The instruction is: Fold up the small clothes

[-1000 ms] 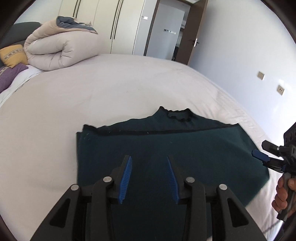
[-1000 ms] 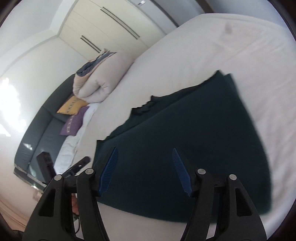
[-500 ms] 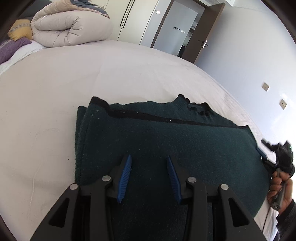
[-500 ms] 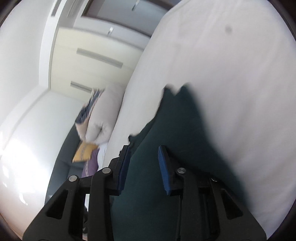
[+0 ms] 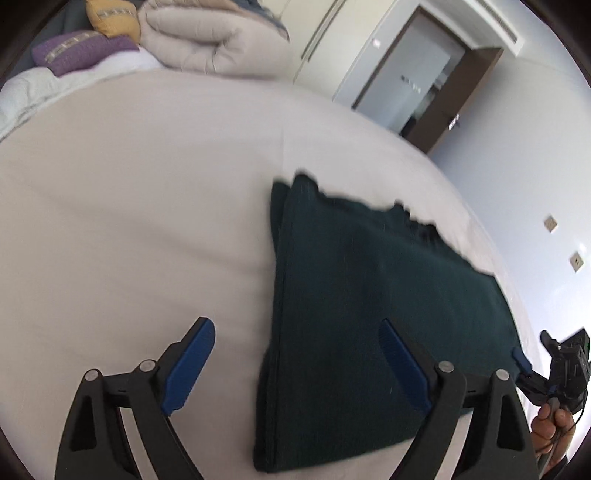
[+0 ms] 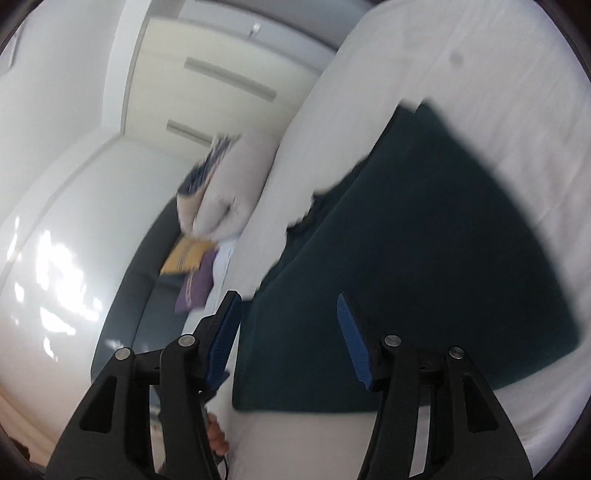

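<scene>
A dark green sweater lies folded flat on the white bed. My left gripper hangs just over its near left edge, its jaws opening wide, one blue pad over the sheet and the other over the cloth; neither presses on it. In the right wrist view the sweater fills the middle, and my right gripper hovers over its near corner, jaws opening, pads clear of the fabric. The right gripper also shows at the sweater's far right edge, held by a hand.
A rolled beige duvet, a purple cushion and a yellow cushion lie at the head of the bed. A dark open door and wardrobe fronts stand behind. White sheet surrounds the sweater.
My left gripper slid left to the sweater's left edge and spread its jaws wide. The right gripper's jaws narrowed, then widened again, and its view rolled and dipped towards the sweater's corner.
</scene>
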{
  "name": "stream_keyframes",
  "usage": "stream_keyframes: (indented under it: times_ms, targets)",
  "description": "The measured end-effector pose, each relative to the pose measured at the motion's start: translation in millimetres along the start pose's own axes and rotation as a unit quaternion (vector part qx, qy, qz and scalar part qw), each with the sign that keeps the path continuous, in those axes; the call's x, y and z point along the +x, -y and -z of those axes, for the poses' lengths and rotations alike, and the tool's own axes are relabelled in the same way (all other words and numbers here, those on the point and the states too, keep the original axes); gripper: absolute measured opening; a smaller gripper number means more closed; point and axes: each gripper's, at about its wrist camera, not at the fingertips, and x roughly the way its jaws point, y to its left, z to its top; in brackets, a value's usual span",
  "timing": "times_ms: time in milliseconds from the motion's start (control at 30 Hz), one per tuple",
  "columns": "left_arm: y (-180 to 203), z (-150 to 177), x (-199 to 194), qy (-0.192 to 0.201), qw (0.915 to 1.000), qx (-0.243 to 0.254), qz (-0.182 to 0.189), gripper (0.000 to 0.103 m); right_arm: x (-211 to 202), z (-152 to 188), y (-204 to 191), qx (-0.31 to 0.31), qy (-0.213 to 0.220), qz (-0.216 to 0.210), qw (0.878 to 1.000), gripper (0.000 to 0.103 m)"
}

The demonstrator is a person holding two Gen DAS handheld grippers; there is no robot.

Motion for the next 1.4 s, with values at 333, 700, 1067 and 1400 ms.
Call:
stream_keyframes:
  times_ms: [333, 700, 1067, 1400]
  targets:
    - [-25.4, -14.3, 24.0, -0.107, 0.9835, -0.096, 0.11, 0.092, 33.4, 7.6, 14.0, 0.034, -0.035, 0.082, 0.995, 0.051]
    - [-27.2, -15.6, 51.1, -0.215, 0.9468, -0.173, 0.166, 0.016, 85.0, -8.7, -41.6, 0.016, -0.083, 0.002, 0.996, 0.051]
    - [17.3, -41.9, 11.1, -0.148, 0.962, -0.13, 0.189, 0.011, 141.9, -4.8, -16.9, 0.085, -0.146, -0.007, 0.986, 0.064]
    - [191.7, -43.0, 41.3, -0.151, 0.9617, 0.039, 0.226, 0.011, 110.2, -37.4, 21.3, 0.17, -0.088, -0.131, 0.973, 0.075]
